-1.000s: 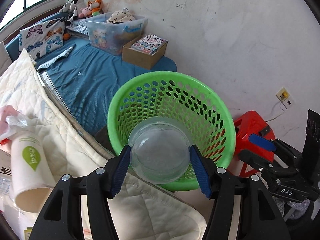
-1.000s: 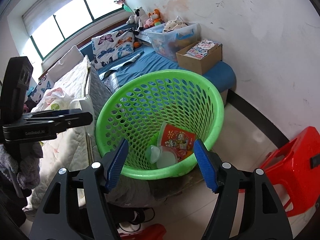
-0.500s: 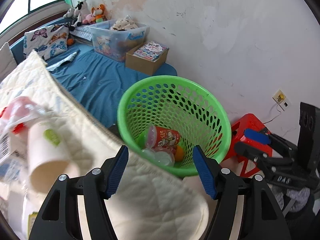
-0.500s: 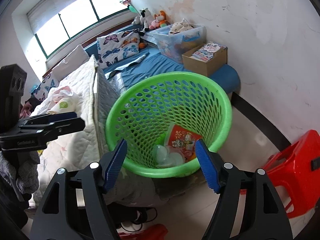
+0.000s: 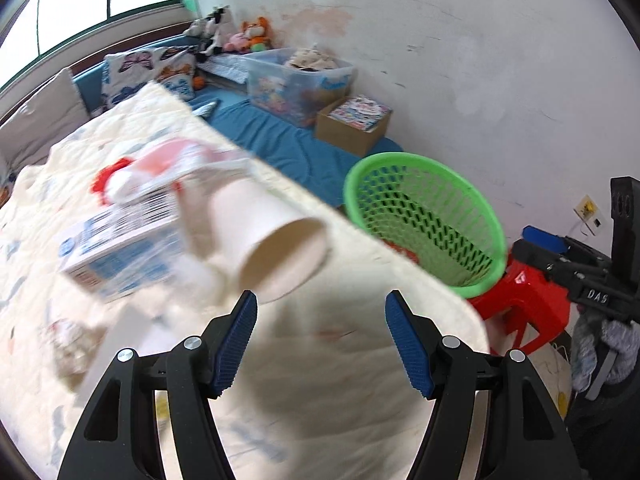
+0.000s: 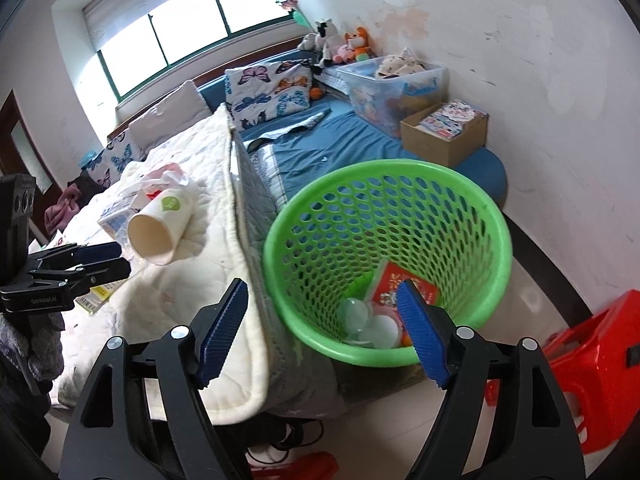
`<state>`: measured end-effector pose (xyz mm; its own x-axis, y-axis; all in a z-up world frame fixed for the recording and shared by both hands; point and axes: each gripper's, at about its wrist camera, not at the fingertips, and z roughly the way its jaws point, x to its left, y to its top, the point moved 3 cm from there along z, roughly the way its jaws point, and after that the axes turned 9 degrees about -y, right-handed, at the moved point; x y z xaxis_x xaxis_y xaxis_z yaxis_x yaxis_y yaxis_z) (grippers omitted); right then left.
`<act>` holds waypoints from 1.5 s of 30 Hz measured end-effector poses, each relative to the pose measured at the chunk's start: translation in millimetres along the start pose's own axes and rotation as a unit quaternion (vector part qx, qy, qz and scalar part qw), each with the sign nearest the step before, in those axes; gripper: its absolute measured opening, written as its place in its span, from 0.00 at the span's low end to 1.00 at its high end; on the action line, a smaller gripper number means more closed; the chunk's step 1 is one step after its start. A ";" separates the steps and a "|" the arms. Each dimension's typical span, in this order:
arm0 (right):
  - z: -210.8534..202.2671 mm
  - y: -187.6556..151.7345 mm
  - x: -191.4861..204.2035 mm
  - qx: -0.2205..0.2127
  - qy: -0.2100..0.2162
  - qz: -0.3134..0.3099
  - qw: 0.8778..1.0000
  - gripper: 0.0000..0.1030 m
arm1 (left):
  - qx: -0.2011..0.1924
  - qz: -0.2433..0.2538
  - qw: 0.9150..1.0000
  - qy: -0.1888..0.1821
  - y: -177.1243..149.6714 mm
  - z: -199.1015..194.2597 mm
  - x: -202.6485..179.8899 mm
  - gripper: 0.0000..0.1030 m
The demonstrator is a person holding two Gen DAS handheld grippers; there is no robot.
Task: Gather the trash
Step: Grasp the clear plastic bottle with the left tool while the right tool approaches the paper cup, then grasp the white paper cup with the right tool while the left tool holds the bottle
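A green mesh basket point(image 6: 472, 196) stands on the floor beside the bed and holds a red packet point(image 6: 394, 286) and clear plastic lids point(image 6: 354, 314); it also shows in the left wrist view point(image 5: 360, 176). A white paper cup point(image 5: 272, 244) lies on its side on the cream quilt, next to a blue-and-white carton point(image 5: 116, 248) and a crumpled plastic bag point(image 5: 160, 164). My left gripper point(image 5: 322, 340) is open and empty, just short of the cup. My right gripper point(image 6: 322, 334) is open and empty above the basket's near rim. The cup also shows in the right wrist view point(image 6: 160, 226).
A red plastic stool point(image 6: 592, 368) stands right of the basket. A cardboard box point(image 6: 444, 136) and a clear storage bin point(image 6: 392, 84) sit on the blue mattress by the wall. The quilt edge point(image 6: 248, 320) hangs beside the basket.
My left gripper let a clear plastic lid drop into the basket, then swung left over the quilt toward the paper cup. My right gripper pulled back slightly.
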<state>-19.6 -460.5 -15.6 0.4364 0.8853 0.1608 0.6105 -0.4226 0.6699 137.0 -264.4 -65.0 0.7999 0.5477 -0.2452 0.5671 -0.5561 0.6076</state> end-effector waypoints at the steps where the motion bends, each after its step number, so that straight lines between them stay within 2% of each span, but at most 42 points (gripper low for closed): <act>1: 0.6 0.7 2.6 0.000 0.002 -0.002 1.000 0.76 | -0.001 -0.002 1.000 0.007 -1.8 -4.4 7.0 0.64; 3: 1.3 0.3 9.0 0.002 0.008 -0.008 1.000 0.76 | -0.002 -0.006 1.000 0.023 -5.2 -12.7 21.8 0.70; 8: 4.2 1.9 22.5 0.004 0.016 -0.020 1.000 0.77 | 0.005 -0.007 0.998 0.055 -10.9 -24.5 52.8 0.70; 14: 8.6 5.7 33.0 0.008 0.023 -0.025 0.999 0.78 | 0.023 -0.007 0.998 0.059 -15.4 -27.0 78.9 0.73; 30: 15.5 6.9 53.3 0.017 0.033 -0.045 0.998 0.78 | 0.065 0.055 0.995 0.052 -16.1 -6.0 82.7 0.73; 39: 18.7 6.3 58.6 0.021 0.036 -0.052 0.998 0.78 | 0.081 0.067 0.992 0.065 -15.9 7.0 85.5 0.64; 45: 20.2 7.4 62.1 0.025 0.039 -0.055 0.997 0.78 | 0.080 0.079 0.991 0.074 -17.7 8.6 82.8 0.62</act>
<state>25.3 -412.5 -15.3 0.3124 0.9387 0.1458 0.6845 -0.3289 0.6506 194.8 -214.6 -102.6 0.8502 0.5252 -0.0369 0.4708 -0.7269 0.4999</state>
